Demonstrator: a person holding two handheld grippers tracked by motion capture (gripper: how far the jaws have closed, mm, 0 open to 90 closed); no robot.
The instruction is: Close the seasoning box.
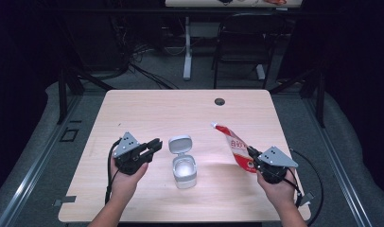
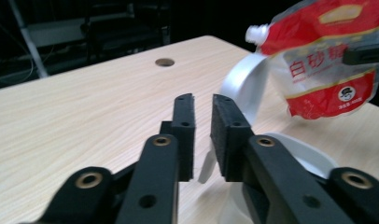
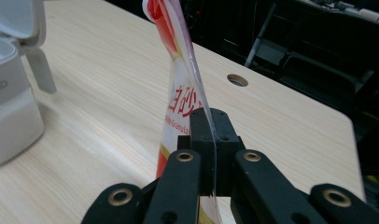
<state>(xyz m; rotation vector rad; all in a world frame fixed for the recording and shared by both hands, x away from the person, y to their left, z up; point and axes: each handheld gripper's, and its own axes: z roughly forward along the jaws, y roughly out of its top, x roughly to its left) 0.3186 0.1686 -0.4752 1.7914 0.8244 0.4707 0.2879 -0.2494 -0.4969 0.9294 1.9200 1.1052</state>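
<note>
Two grippers: right gripper [image 1: 254,156] clamps the pouch [image 1: 236,146] low, so tilt its spout [image 1: 213,125] over the open container [image 1: 184,168]; left gripper [image 1: 153,146], slightly agape and empty, should steady it.

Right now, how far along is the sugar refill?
Done: the white container stands with its lid flipped open, and the right gripper has the red sugar pouch clamped and lifted, spout uncapped. In hand: the pouch is beside the container, not over it. Left: tilt and pour; the left gripper is empty, jaws slightly apart.
</note>
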